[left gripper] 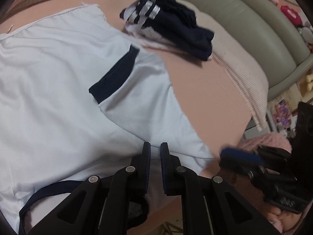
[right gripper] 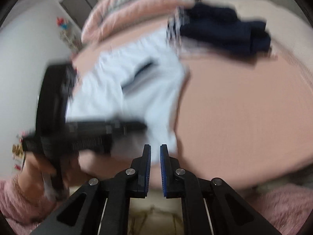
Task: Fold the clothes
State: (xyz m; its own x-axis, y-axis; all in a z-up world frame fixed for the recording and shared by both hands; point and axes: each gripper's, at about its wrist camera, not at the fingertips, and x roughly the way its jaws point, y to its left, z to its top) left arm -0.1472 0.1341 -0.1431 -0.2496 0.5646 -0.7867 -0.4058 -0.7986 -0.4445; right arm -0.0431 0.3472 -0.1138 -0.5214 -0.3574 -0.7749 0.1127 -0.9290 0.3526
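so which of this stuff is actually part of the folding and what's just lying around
Part of the job:
- white shirt with navy trim, spread on the pink bed sheet
- dark navy clothes pile, likely next
- left gripper
- right gripper

Just lying about:
- pink pillows
- green headboard
- plush toys

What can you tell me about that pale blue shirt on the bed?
The pale blue shirt looks like thin, smooth cloth with navy trim at a sleeve cuff and the neckline. It lies spread, slightly wrinkled, on the pink bedsheet, one sleeve folded inward. The left gripper is at its near hem; a grip cannot be confirmed.
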